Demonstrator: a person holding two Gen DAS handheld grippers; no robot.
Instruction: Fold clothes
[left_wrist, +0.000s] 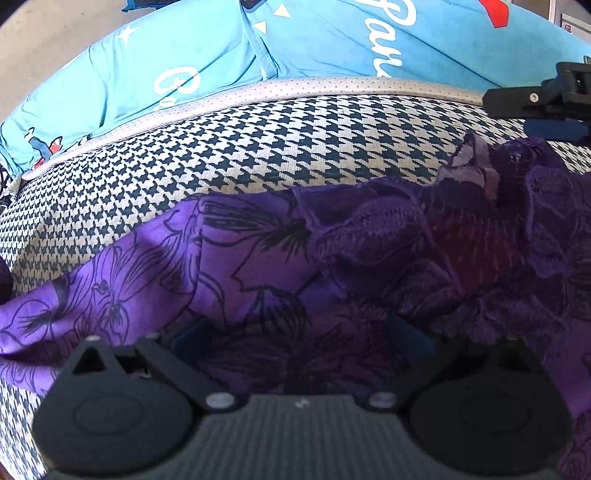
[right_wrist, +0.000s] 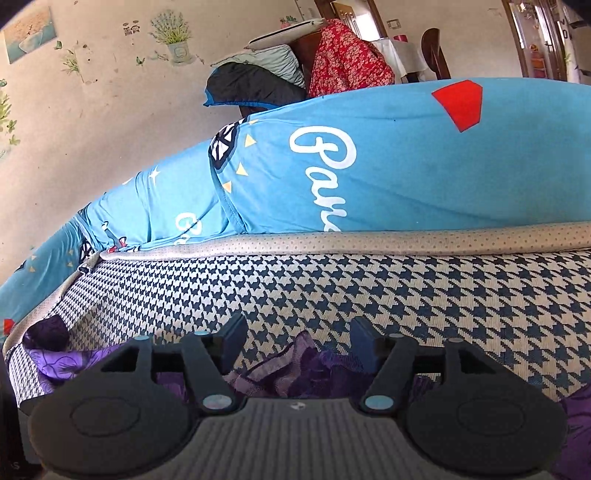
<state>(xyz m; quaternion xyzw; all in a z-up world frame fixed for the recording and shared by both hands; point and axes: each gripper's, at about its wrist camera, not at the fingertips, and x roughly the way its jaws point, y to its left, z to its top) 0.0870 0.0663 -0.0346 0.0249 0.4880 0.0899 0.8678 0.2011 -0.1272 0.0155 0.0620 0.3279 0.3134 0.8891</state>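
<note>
Houndstooth bed cover (left_wrist: 258, 147), the working surface, extends ahead of both grippers to a dotted grey border (right_wrist: 369, 240); beyond that border lie blue printed pillows (right_wrist: 369, 166).

Purple garment (left_wrist: 221, 258), the task's thing, lies rumpled on the cover, directly under and ahead of the left gripper (left_wrist: 299, 343) and reaching across to beneath the right gripper (right_wrist: 297, 339). Printed floral cloth makes up the portion ahead-left of the left gripper; a bunched lace section (left_wrist: 480, 236) lies ahead-right. The fabric appears thin, light and limp, likely to sag and slide once lifted; the lace looks prone to snagging, so the plain hem along the far edge seems the safer place to pinch. Whether any fold is already made cannot be told from this heap.

Left gripper: fingers (left_wrist: 192, 339) spread wide, low over the cloth, nothing between them.

Right gripper: fingers (right_wrist: 232, 339) likewise wide apart, holding nothing, a lace edge just below their gap.
</note>
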